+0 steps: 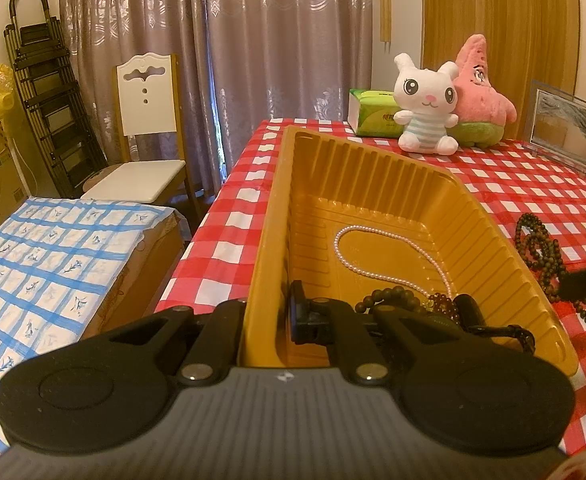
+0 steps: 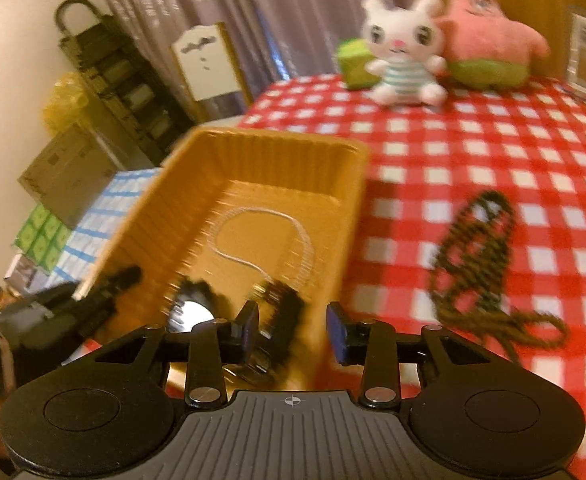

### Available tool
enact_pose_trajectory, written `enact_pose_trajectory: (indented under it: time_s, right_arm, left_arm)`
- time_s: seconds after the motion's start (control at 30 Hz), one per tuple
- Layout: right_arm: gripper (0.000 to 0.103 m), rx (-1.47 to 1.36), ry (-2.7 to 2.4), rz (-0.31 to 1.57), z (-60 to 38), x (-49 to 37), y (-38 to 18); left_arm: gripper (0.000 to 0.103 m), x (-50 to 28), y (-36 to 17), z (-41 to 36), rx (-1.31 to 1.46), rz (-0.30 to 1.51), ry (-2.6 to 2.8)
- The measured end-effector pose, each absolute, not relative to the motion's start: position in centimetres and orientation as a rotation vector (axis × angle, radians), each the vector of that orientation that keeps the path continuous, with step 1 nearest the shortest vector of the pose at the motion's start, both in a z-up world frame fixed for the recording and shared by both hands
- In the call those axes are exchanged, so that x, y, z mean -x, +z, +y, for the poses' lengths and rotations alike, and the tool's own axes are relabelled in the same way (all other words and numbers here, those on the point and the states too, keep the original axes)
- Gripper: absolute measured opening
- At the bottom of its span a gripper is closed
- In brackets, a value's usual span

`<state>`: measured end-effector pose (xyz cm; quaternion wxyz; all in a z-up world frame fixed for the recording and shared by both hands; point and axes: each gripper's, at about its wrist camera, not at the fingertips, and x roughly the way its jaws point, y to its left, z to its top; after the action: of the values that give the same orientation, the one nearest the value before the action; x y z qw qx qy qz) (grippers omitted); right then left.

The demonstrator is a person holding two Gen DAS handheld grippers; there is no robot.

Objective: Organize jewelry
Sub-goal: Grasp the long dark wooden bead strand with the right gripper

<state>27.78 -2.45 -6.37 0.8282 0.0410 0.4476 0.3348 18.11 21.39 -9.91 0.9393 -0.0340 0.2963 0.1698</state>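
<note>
A gold plastic tray (image 1: pixel 373 184) stands on the red checked tablecloth. My left gripper (image 1: pixel 269 312) is shut on its left wall, one finger outside and one inside. In the tray lie a pearl necklace (image 1: pixel 373 232) and dark bead bracelets (image 1: pixel 393 296). A long dark bead necklace (image 1: pixel 541 256) lies on the cloth to the right of the tray. In the blurred right wrist view, my right gripper (image 2: pixel 293 328) stands open over the tray's (image 2: pixel 293 160) near right corner, with dark bracelets (image 2: pixel 289 312) and a shiny round piece (image 2: pixel 191 312) below it. The bead necklace (image 2: pixel 477 256) lies to its right.
At the back of the table sit a white plush rabbit (image 1: pixel 427 108), a pink star plush (image 1: pixel 481 88), a green tissue box (image 1: pixel 373 114) and a picture frame (image 1: pixel 565 128). A chair (image 1: pixel 145 132) and a box under blue checked cloth (image 1: pixel 53 264) stand left of the table.
</note>
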Motion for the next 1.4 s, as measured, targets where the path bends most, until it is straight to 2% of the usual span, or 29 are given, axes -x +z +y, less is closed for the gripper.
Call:
enact_pose_trajectory:
  time_s: [0.4, 0.7, 1.0, 1.23, 1.3, 1.33, 1.37, 1.4]
  right_arm:
    - [0.038, 0.101, 0.570, 0.929, -8.7, -29.6, -8.7]
    - [0.039, 0.401, 0.742, 0.789, -7.3, -30.6, -10.4]
    - [0.039, 0.645, 0.852, 0.753, -5.9, -31.9, -13.2]
    - [0.038, 0.628, 0.953, 0.807, -6.6, -33.8, -13.3]
    - [0.032, 0.597, 0.959, 0.833, -6.8, -34.3, -13.2]
    - [0.024, 0.608, 0.955, 0.833, -6.8, -34.4, -13.2]
    - [0.019, 0.607, 0.958, 0.839, -6.8, -34.4, -13.1]
    - [0.018, 0.599, 0.958, 0.850, -6.9, -34.5, -13.1]
  left_arm:
    - [0.006, -18.2, -9.9, 21.4, 0.062, 0.607, 0.348]
    - [0.006, -18.2, -9.9, 21.4, 0.060, 0.607, 0.349]
    - [0.006, -18.1, -9.9, 21.5, 0.060, 0.608, 0.350]
    - [0.006, -18.1, -9.9, 21.4, 0.060, 0.607, 0.350]
    - [0.006, -18.1, -9.9, 21.4, 0.058, 0.608, 0.349]
    - [0.006, -18.1, -9.9, 21.5, 0.059, 0.607, 0.350]
    - [0.006, -18.0, -9.9, 21.4, 0.060, 0.608, 0.351]
    - [0.006, -18.0, -9.9, 21.4, 0.059, 0.607, 0.351]
